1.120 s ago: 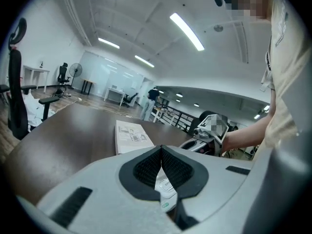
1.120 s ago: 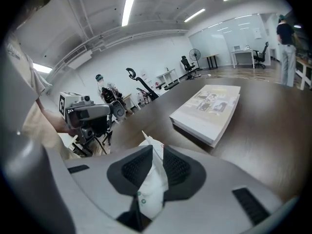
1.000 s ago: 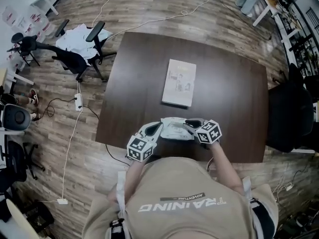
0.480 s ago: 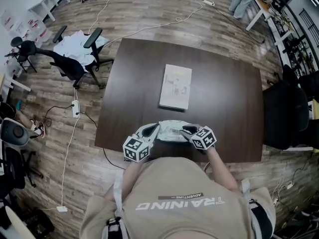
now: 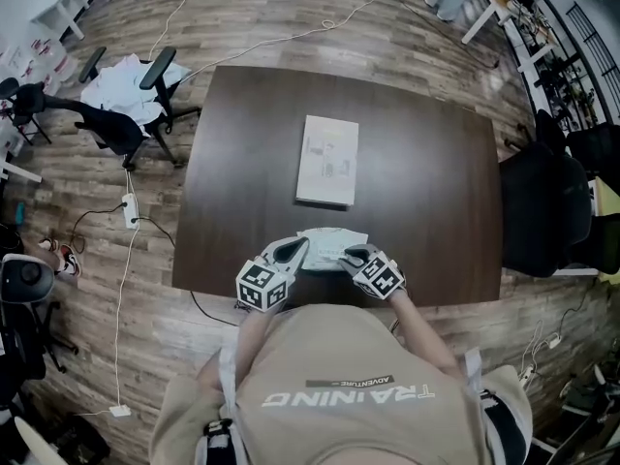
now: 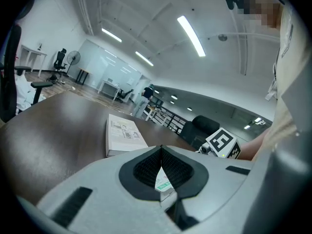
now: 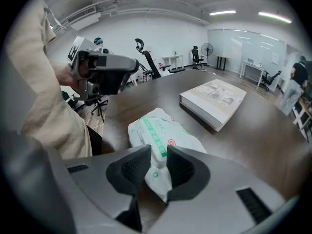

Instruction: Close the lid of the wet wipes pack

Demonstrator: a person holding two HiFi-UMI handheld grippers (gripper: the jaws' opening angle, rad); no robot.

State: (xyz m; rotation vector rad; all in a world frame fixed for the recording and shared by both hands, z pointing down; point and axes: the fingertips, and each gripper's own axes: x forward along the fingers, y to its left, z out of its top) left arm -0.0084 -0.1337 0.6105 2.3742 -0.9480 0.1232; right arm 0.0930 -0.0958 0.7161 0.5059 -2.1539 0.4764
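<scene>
The white wet wipes pack point(image 5: 334, 243) with green print lies near the front edge of the dark table point(image 5: 426, 182). My left gripper point(image 5: 298, 250) is shut on its left end; in the left gripper view a corner of the pack point(image 6: 164, 185) sits pinched between the pads. My right gripper point(image 5: 351, 256) tilts down over the pack's right end. In the right gripper view its jaws point(image 7: 157, 152) are opening, with the pack point(image 7: 165, 130) showing in the gap between them. The lid itself is hidden behind the fingers.
A closed pale book point(image 5: 326, 160) lies mid-table, just beyond the pack. Office chairs point(image 5: 126, 114) and cables stand on the wooden floor to the left, and a black chair point(image 5: 542, 211) is at the table's right side. My own body is close against the table's front edge.
My right gripper has tipped downward and come in toward the pack's right end, and its jaws have spread a little. The left gripper has stayed where it was, still clamped on the pack.
</scene>
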